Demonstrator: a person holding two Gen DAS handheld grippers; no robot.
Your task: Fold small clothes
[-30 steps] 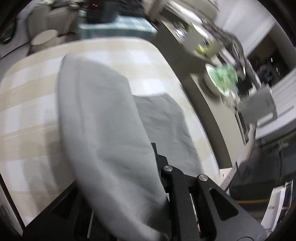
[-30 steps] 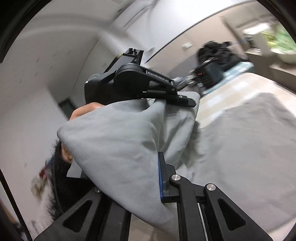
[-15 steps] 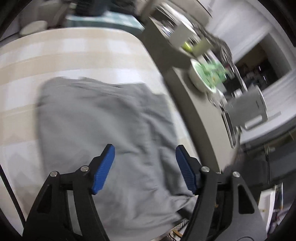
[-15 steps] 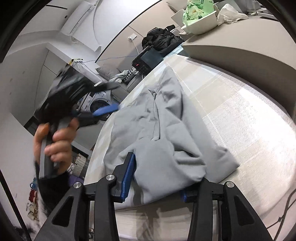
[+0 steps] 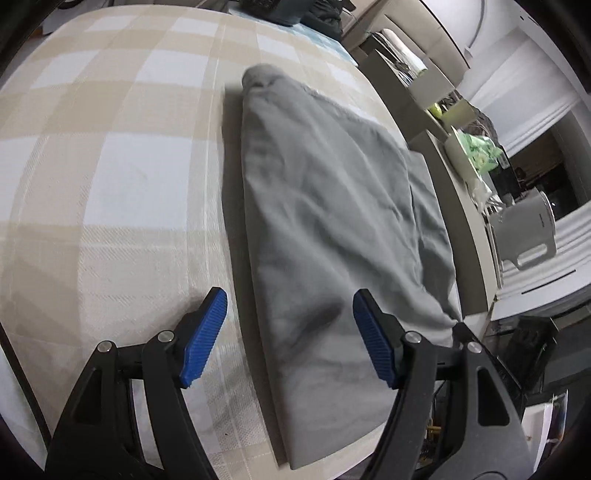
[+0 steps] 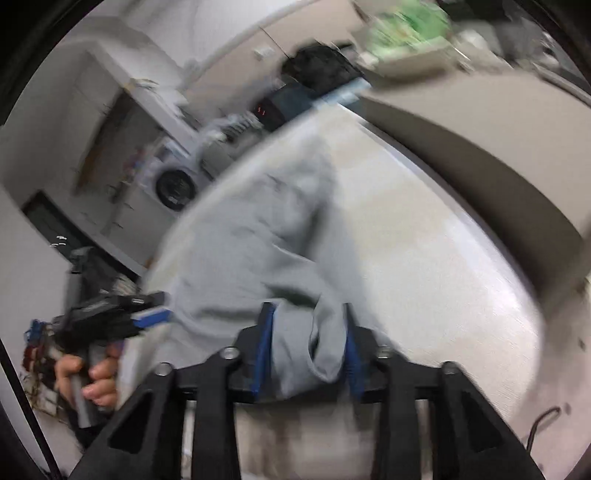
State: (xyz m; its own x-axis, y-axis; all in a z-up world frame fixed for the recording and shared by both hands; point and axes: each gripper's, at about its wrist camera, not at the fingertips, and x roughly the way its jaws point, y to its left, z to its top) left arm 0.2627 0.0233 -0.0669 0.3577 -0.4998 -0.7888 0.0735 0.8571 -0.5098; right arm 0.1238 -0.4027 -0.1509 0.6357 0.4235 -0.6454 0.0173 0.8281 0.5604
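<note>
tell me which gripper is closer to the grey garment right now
Right. The right gripper has a bunched end of the grey garment between its fingers, touching it. The left gripper is open, fingers straddling the garment's near end without gripping.

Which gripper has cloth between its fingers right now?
The right gripper: a bunch of the grey garment sits between its fingers. The left gripper is open, straddling the fold's edge.

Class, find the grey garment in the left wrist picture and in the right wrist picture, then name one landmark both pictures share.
Left wrist: the grey garment runs up the centre on the checked cloth.
Right wrist: the grey garment lies centre-left, a fold between the right gripper fingers.
Shared landmark: the white tray of green items.
</note>
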